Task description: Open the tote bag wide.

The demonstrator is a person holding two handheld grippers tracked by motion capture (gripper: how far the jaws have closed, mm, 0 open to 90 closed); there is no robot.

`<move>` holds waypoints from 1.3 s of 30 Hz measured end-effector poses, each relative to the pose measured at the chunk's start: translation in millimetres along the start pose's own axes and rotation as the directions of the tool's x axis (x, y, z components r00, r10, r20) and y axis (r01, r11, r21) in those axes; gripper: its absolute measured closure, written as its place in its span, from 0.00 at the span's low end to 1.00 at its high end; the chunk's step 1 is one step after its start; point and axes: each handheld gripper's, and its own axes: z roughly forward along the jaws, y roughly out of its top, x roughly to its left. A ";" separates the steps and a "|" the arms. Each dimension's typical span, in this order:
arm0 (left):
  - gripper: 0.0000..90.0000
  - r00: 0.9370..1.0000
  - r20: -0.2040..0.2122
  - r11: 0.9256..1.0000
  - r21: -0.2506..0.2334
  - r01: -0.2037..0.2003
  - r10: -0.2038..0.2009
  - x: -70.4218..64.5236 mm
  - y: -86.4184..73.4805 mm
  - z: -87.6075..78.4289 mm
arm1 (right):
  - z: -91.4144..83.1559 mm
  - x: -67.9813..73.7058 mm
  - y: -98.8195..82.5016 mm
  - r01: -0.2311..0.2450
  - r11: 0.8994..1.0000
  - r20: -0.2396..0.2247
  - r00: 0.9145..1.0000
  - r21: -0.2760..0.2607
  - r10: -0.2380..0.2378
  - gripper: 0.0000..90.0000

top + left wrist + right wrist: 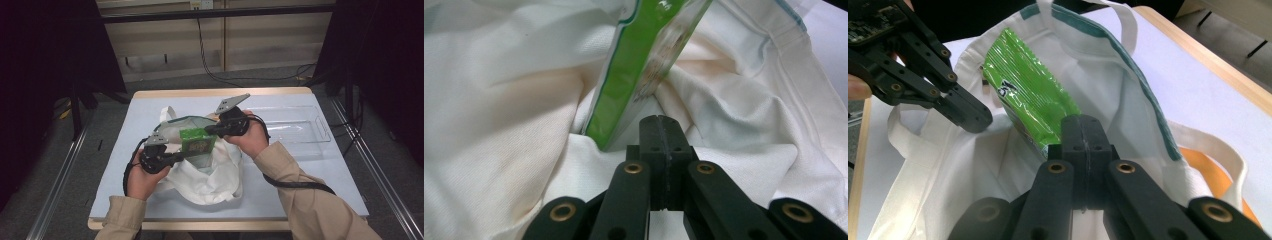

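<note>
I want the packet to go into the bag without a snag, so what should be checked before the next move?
1. Right claw grips the green crinkled plastic snack packet: ok, jaws shut on its edge.
2. Left claw holds the white cloth tote bag: cannot tell; the jaws are shut against the cloth, but a pinched fold is not visible.
3. Bag mouth open under the packet: ok, the teal-trimmed rim stands wide.
4. Packet's lower end inside the bag: ok.
5. Clear plastic tray out of the way: ok, it sits apart on the table's right.
</note>
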 end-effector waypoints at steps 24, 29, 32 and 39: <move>0.99 1.000 -0.011 0.999 -0.031 0.007 -0.007 2.7 -1.2 7.7 | 27.4 4.1 -9.9 0.270 0.946 -0.068 0.963 0.178 -0.262 0.86; 0.92 0.999 -0.034 0.999 -0.026 -0.024 0.023 -0.7 0.2 5.7 | 24.3 7.1 -2.4 0.295 0.930 -0.081 0.955 0.217 -0.285 0.88; 0.88 0.999 -0.032 0.999 -0.024 -0.021 0.020 -1.9 0.4 4.9 | 20.9 5.9 1.4 0.290 0.931 -0.085 0.957 0.224 -0.277 0.88; 0.72 1.000 -0.016 1.000 -0.029 0.007 -0.008 -2.4 0.2 1.7 | 10.0 3.0 14.7 0.266 0.933 -0.093 0.964 0.241 -0.251 0.89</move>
